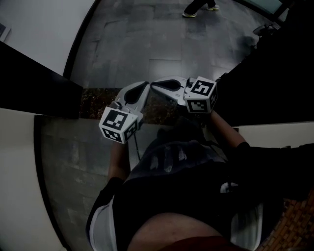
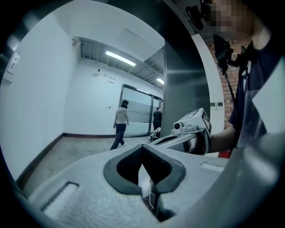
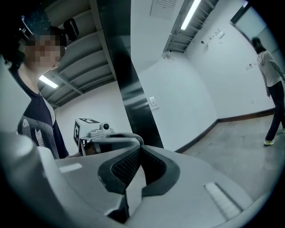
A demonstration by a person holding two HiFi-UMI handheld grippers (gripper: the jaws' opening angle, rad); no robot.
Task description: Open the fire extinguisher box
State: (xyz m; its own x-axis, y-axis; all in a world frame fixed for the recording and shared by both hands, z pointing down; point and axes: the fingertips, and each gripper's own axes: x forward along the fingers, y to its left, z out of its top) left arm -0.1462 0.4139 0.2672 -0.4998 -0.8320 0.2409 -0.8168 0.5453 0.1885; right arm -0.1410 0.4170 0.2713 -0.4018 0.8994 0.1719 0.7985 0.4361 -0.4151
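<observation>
No fire extinguisher box can be made out in any view. In the head view both grippers are held close in front of my body over the grey tiled floor (image 1: 147, 44), and their tips nearly meet. My left gripper (image 1: 143, 87) has its marker cube at the lower left; its own view shows the jaws of the left gripper (image 2: 142, 148) closed tip to tip with nothing between them. My right gripper (image 1: 156, 84) reaches in from the right. Its own view shows the right gripper (image 3: 141, 148) with jaws together and empty. Each gripper view shows the other gripper close by.
Two people (image 2: 120, 124) walk away down a white corridor towards a glass door (image 2: 136, 111). A dark metal pillar (image 2: 185, 89) stands right of them, with a brick wall (image 2: 222, 75) behind. Someone's feet (image 1: 198, 9) show at the head view's top edge.
</observation>
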